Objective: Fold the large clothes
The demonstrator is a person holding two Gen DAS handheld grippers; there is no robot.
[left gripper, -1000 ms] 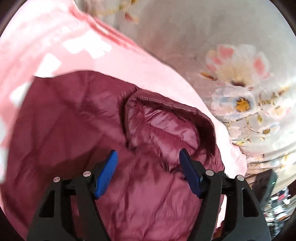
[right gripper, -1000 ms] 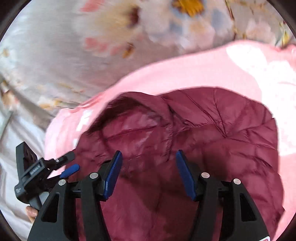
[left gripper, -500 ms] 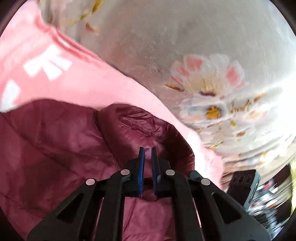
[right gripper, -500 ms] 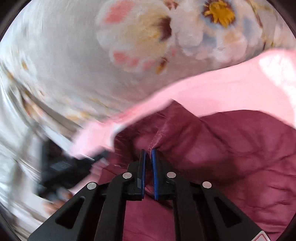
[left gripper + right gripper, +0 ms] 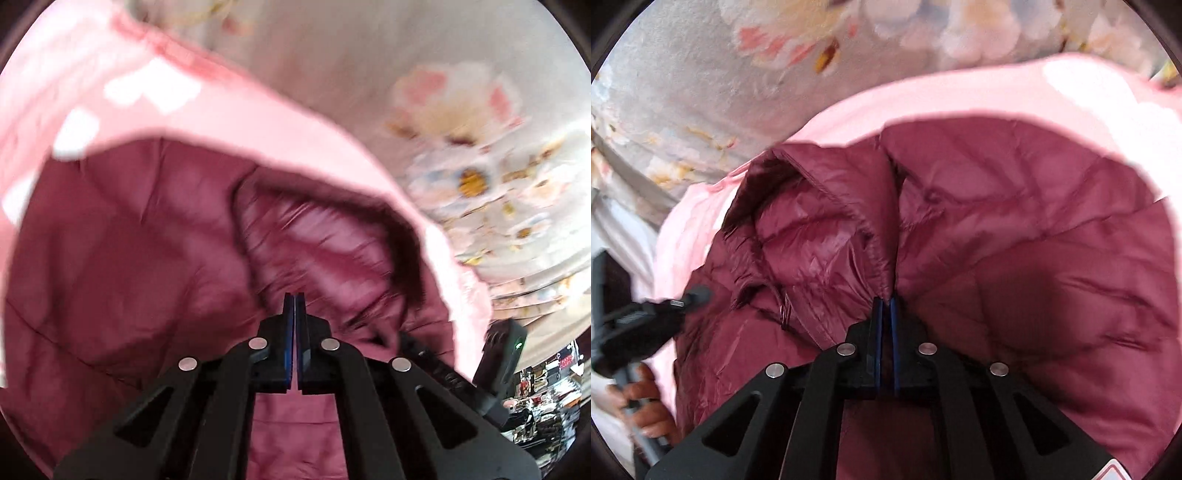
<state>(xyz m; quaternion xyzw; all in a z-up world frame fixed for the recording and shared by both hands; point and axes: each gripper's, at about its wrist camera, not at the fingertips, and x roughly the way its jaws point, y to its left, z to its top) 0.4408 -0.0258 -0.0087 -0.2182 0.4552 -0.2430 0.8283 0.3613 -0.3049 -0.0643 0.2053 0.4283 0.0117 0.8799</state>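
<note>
Maroon quilted fabric: a puffer jacket (image 5: pixel 1015 229) is spread across the lower centre of both views, on a pink blanket (image 5: pixel 923 99).
Right tongs (image 5: pixel 885 304): clenched on the jacket, a ridge of fabric beside the collar (image 5: pixel 820 221) being pinched between the blue pads.
Left tongs (image 5: pixel 294 301): pressed together at the jacket near the collar; fabric between the pads is not clearly shown.
Step in hand: the collar end is judged to be gripped for a fold; the jacket is not yet folded.
Next move: both grips are probably to be lifted together and carried over the body, evenly, as slippery padding may slide.
Surface: a bed with a floral sheet (image 5: pixel 461 155), seen at the upper right of the left view.
Room: dark clutter is glimpsed at the lower right of the left view, too blurred to identify.
</note>
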